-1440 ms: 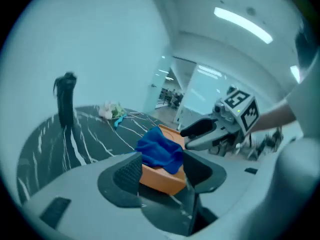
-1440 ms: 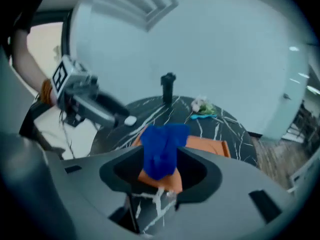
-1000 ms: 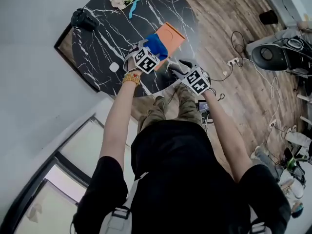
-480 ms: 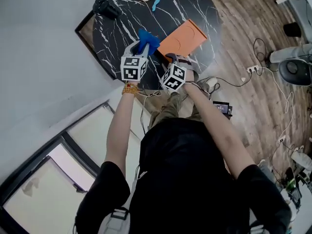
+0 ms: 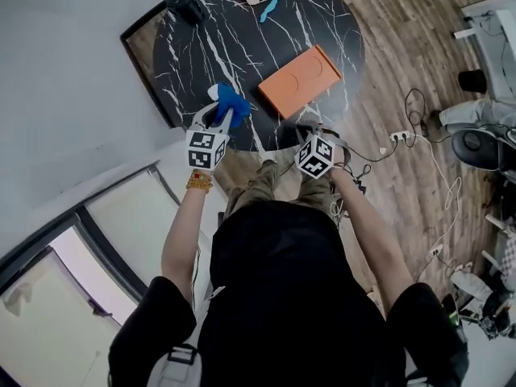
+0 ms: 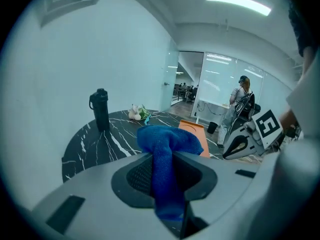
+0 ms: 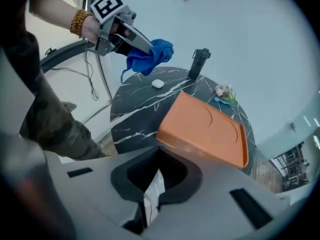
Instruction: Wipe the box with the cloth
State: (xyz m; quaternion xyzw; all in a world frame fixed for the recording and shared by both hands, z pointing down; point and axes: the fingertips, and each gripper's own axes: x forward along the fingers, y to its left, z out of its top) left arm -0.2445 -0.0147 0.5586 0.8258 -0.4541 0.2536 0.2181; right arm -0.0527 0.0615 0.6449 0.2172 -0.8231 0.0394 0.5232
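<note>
A round black table stands on a wood floor. The orange box lies flat on it. The left gripper has just been closing its jaws and pinches the blue cloth, held up over the table's near edge, apart from the box. The right gripper is squeezed tight with nothing in it, by the table's edge.
</note>
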